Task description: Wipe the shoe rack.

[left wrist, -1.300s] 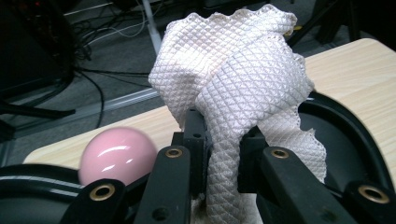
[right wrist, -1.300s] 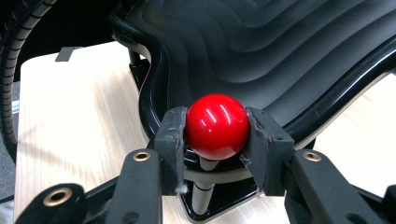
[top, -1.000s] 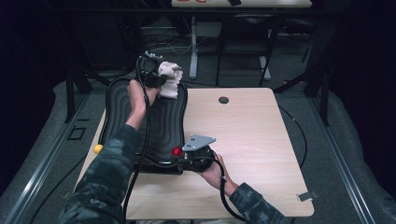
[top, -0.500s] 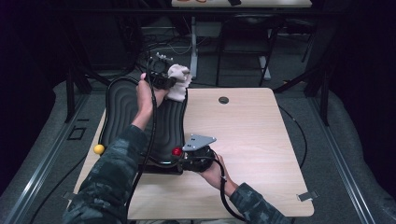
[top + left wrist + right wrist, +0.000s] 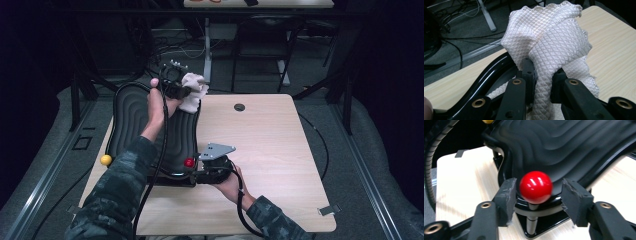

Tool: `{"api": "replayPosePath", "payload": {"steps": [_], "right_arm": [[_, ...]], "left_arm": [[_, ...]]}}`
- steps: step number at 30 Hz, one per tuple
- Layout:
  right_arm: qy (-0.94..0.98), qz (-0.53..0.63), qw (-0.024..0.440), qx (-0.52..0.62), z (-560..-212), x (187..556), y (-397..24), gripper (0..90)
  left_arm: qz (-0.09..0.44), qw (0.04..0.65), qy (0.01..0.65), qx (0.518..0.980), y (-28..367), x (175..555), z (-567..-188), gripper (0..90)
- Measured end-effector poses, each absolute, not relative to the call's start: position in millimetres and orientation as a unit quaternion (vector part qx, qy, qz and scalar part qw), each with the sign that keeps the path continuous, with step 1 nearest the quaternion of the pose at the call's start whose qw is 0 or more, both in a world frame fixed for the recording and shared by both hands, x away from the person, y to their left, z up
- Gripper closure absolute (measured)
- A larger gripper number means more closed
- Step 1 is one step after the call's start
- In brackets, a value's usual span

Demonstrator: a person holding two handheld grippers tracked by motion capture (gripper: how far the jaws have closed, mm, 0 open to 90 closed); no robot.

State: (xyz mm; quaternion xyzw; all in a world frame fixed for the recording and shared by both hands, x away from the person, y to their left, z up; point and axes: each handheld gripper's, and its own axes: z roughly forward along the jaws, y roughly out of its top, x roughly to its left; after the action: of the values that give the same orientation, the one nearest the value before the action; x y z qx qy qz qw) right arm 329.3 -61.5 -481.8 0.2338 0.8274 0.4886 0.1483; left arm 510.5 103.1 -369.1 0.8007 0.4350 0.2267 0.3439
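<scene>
Left gripper (image 5: 186,91): jaws clamped on a bunched white cloth (image 5: 549,42), the quilted fabric pinched between the pads (image 5: 528,72) and rising above them in a loose fold. In the high view it sits at the far end of the black board (image 5: 127,125), with the cloth (image 5: 195,92) over the board's far right corner, at the table's (image 5: 270,145) far edge. The left hand (image 5: 157,102) grips its body; the cable trails back along the sleeve.

Right gripper (image 5: 197,175): jaws parted and just been opening, with the red knob (image 5: 536,187) between them. The left pad (image 5: 507,197) stands just beside the knob; the right pad (image 5: 574,200) stands clear of it, so nothing is gripped. In the high view it lies at the board's near right corner, grey plate on top, right hand (image 5: 227,182) behind it.

Red knob (image 5: 189,162): round, glossy, on a short stem at the board's near right corner.

Yellow knob (image 5: 106,160): at the board's near left corner.

Board: black, ribbed in wavy ridges, glossy rim, lying on the left part of the table.

Table: pale wood, with a dark round grommet (image 5: 239,107) near the far edge.
</scene>
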Motion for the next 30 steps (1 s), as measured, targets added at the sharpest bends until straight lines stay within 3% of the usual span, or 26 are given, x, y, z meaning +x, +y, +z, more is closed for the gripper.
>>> {"api": "replayPosePath", "payload": {"steps": [14,30], "right_arm": [[0.806,0.51,0.149,0.263,-479,337,-80,20.9],[0.802,0.507,0.156,0.275,-481,336,-89,19.5]], "left_arm": [[0.219,0.342,0.424,0.809,101,499,-377,78.9],[0.216,0.337,0.401,0.824,97,473,-392,79.0]]}}
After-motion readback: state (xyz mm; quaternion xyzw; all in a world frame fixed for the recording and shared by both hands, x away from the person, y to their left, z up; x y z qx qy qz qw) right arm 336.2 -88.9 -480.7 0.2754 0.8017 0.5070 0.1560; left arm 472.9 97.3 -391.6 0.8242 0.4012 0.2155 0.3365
